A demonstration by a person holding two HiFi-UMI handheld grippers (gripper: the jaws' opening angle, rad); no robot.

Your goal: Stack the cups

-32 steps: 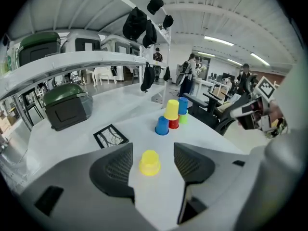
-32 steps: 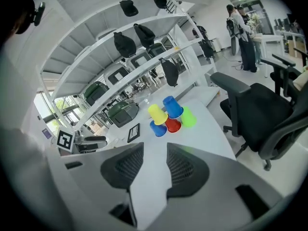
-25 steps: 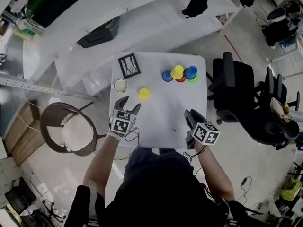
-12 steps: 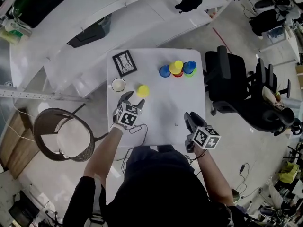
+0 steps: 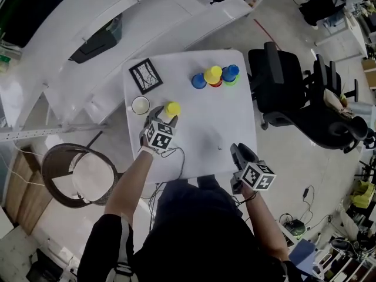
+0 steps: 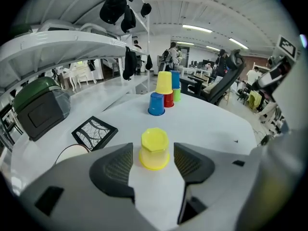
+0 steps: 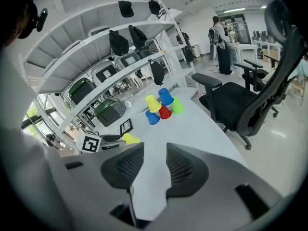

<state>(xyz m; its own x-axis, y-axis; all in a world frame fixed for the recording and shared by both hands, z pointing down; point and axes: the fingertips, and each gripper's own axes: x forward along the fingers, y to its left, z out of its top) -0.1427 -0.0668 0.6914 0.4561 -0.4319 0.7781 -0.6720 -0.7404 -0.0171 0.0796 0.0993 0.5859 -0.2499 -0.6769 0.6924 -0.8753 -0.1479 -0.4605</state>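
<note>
Fingers [image 6: 115, 163] of the left gripper [image 5: 165, 118] stand moderately apart, with the lone yellow cup [image 6: 155, 149] between their tips. We see a thin gap on each side, so neither pad presses it. That cup stands upside down on the table [image 5: 202, 137], mouth on the surface, flat base up, long axis upright. We find it in the table's left part, near a white round thing [image 5: 140, 105] and a black-framed picture [image 5: 145, 76]. Toward the far edge the other cups cluster, all inverted too. A blue cup [image 6: 156, 104] stands alone, a second yellow cup [image 6: 164, 82] sits above a red cup [image 6: 169, 99], and a second blue cup [image 6: 175, 79] sits above a green cup [image 6: 177, 95]. The right gripper [image 7: 154, 154] hangs by the table's near right corner, its fingers [image 7: 126, 170] partly apart with nothing between them.
</note>
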